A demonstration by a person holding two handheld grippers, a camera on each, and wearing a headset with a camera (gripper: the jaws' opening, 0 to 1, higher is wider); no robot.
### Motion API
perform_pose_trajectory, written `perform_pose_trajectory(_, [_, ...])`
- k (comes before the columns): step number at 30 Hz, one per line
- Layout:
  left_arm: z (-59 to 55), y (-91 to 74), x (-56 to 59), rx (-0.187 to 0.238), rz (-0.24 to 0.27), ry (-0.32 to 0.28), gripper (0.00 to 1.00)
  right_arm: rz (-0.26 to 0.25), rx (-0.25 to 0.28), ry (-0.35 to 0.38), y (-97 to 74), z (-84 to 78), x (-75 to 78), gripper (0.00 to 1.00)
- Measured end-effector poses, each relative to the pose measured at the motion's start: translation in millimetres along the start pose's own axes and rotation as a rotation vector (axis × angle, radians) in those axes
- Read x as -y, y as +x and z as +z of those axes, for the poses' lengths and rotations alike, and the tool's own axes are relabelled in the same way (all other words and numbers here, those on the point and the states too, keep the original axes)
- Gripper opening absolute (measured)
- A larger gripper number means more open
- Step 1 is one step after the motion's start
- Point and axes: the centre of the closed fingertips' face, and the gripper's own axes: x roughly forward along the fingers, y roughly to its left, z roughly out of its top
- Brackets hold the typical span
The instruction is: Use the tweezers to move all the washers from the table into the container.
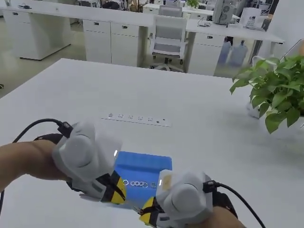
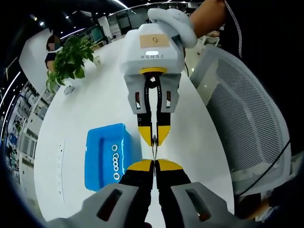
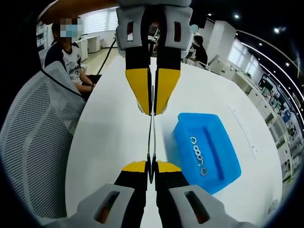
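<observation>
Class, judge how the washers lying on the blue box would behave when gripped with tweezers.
The washers look thin, flat and small, so probably light and stiff. Lying flat on the blue box, they likely slide rather than roll. Shiny metal may slip from tweezers.

One word reads clearly: "XENSE", in grey capitals on the white plastic housing of my right gripper (image 2: 154,140), seen from my left gripper view. The tan sticker (image 2: 154,41) above it carries marks too small to read.
</observation>
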Motion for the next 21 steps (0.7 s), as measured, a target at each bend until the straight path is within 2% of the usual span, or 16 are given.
perform_pose_trajectory(11, [-24.1,17.6,7.3,-0.046,-0.017,-0.019,0.06,0.025,-0.011,0.009,4.4,-7.1,-6.7,0.06])
perform_pose_trajectory(21, [-34.2,35.5,8.5,-0.038,-0.022,-0.046,0.06,0.049,-0.039,0.023,11.5,-20.5,-7.0,0.07])
